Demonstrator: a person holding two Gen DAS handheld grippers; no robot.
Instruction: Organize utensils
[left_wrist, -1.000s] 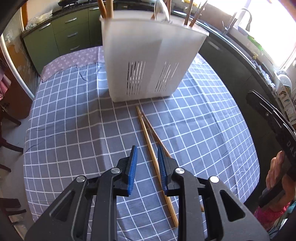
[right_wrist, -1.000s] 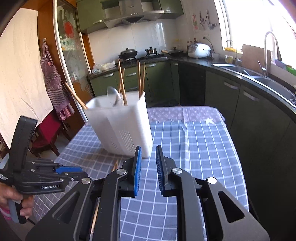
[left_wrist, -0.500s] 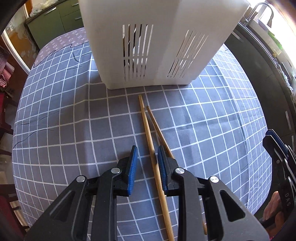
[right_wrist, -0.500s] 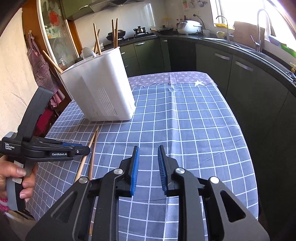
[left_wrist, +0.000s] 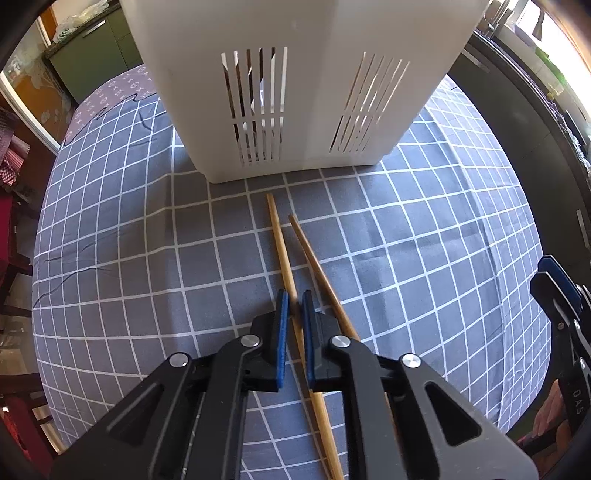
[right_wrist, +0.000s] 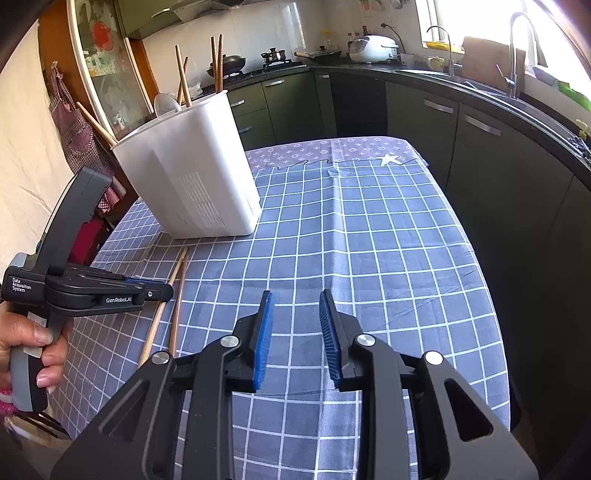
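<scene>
Already stowed: I saw several chopsticks (right_wrist: 216, 62) and a spoon (right_wrist: 165, 104) standing in the white utensil holder (right_wrist: 192, 173) on the checked tablecloth (right_wrist: 369, 240).
Left to do: two loose chopsticks lay side by side on the cloth, just in front of the holder.
Left gripper (left_wrist: 293, 306): I had its jaws closing in that last moment, down to a narrow pinch on the left chopstick (left_wrist: 279, 240) partway along its length; the right chopstick (left_wrist: 314, 258) lay just outside the right finger, ungripped.
Right gripper (right_wrist: 295, 314): its jaws had just been opening, stood moderately apart with nothing between them, above bare cloth well apart from the chopsticks.
Progress: I judged the task mostly done; one stick gripped but not yet lifted, the other untouched.
</scene>
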